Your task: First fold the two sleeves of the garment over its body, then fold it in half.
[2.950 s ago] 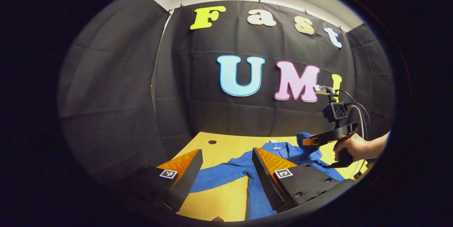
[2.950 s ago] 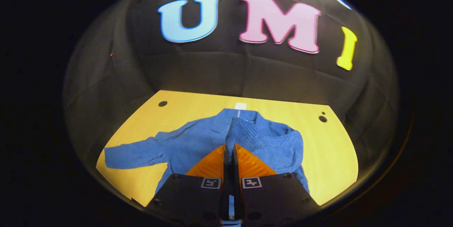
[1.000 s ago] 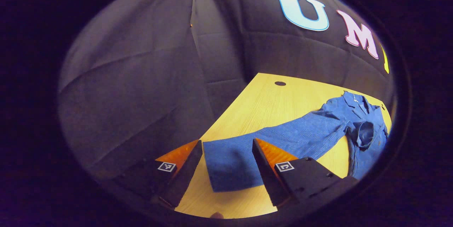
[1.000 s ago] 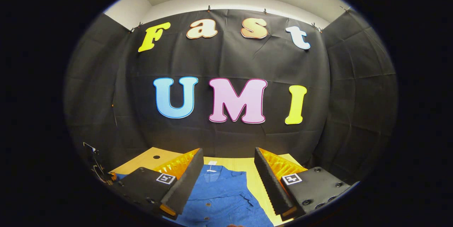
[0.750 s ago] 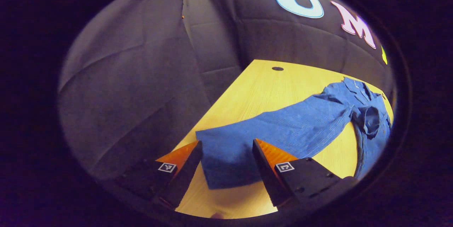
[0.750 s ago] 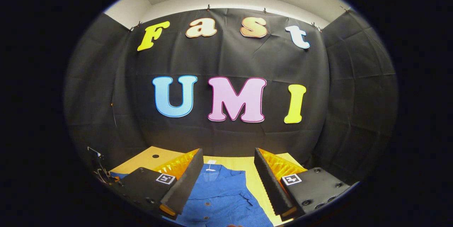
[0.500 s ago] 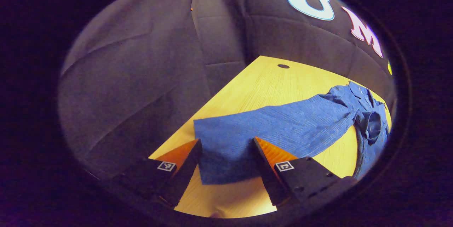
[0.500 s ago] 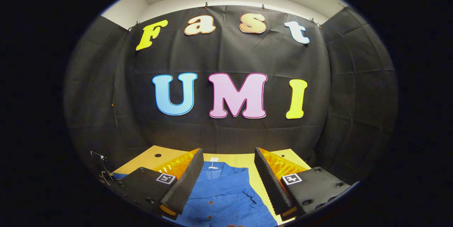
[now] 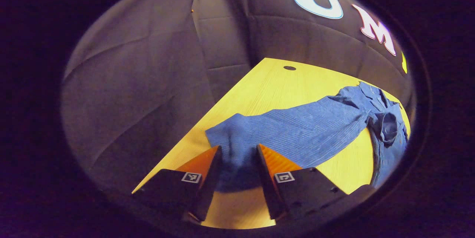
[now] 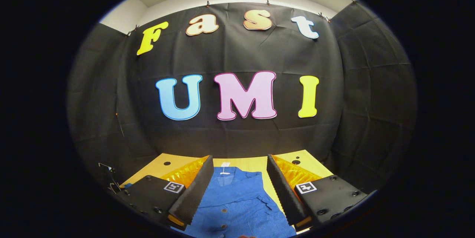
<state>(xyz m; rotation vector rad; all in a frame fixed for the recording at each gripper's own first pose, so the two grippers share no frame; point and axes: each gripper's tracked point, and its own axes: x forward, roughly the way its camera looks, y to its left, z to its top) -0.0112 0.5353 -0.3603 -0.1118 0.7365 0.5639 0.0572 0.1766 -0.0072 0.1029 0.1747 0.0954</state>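
Now my left claw (image 9: 237, 167) is half-closed around the cuff of the soft blue corduroy shirt (image 9: 297, 130) lying on the yellow wooden bench (image 9: 267, 85); limp cloth, so I'd pinch the cuff. My right claw (image 10: 237, 189) hovers wide open, empty.
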